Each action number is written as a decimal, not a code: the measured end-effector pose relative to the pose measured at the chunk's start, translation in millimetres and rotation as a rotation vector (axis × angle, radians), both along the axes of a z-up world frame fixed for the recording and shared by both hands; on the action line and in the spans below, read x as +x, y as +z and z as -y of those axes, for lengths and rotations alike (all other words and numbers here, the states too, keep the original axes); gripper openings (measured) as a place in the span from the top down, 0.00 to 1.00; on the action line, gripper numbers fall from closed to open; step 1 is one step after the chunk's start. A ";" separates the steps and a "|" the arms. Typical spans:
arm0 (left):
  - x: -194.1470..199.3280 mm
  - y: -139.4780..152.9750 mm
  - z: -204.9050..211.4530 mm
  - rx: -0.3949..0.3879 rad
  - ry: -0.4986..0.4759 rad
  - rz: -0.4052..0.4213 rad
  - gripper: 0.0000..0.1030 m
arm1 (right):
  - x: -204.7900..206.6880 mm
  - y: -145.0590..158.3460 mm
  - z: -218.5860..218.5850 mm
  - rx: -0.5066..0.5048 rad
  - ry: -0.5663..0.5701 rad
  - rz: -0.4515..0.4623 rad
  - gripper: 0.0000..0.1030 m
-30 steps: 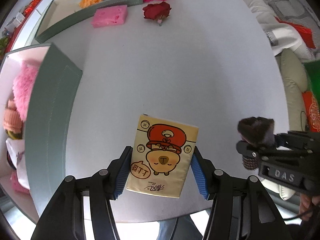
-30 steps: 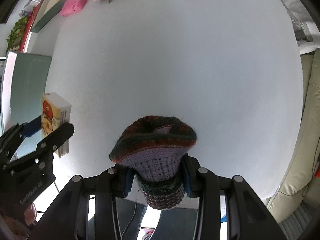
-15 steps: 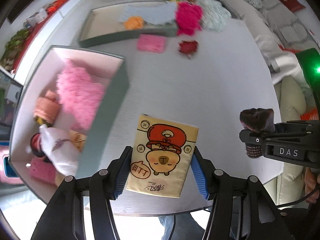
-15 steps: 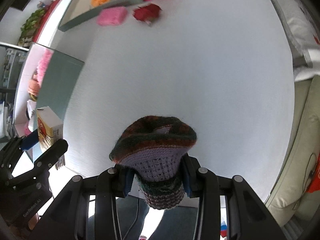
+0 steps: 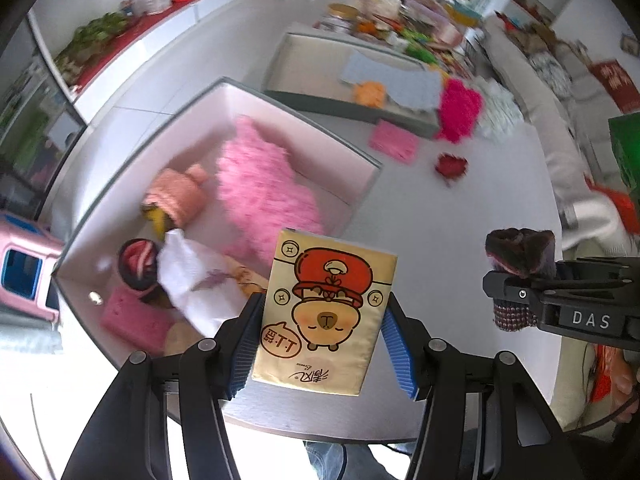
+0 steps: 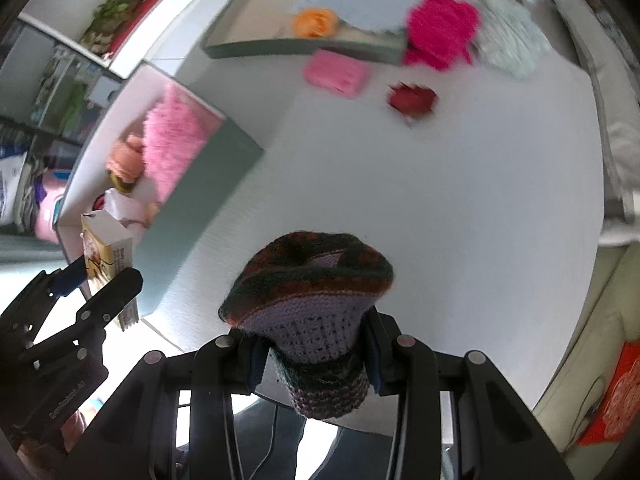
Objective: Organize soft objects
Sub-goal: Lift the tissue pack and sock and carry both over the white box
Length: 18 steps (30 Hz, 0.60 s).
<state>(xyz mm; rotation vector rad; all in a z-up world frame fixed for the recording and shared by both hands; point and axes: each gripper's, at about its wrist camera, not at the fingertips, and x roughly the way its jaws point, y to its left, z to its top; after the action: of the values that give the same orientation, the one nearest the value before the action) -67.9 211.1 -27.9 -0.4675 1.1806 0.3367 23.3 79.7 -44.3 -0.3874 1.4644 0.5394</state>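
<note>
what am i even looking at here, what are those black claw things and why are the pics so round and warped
The black claws are two hand-held grippers, one in each of a person's hands. Each carries a fisheye camera looking along its two fingers, hence the round warp. One picture is from the left gripper, which clamps a yellow cartoon tissue pack. The other is from the right gripper, shut on a knitted hat. Both hang over a white table. To the left stands an open box holding a fluffy pink thing and other soft items. Farther back lie a pink sponge, a red fabric rose and a shallow tray.
</note>
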 end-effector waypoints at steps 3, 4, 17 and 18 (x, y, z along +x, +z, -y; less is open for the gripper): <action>-8.6 1.3 -12.7 0.003 0.045 0.008 0.43 | -3.6 0.3 -25.8 0.007 0.044 0.007 0.59; -12.2 1.9 -17.6 0.009 0.063 0.009 0.43 | -5.1 2.6 -32.9 0.009 0.058 0.008 0.59; -43.9 -1.3 -64.2 0.050 0.257 -0.027 0.43 | -32.1 10.1 -126.0 0.021 0.257 0.010 0.59; -45.9 -2.1 -67.8 0.056 0.271 -0.031 0.43 | -33.8 10.0 -130.6 0.022 0.268 0.011 0.59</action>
<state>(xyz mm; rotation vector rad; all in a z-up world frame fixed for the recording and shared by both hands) -113.8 278.9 -30.0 -0.5769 1.1365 0.6107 -10.5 210.3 -34.3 -0.5726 1.4034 0.7652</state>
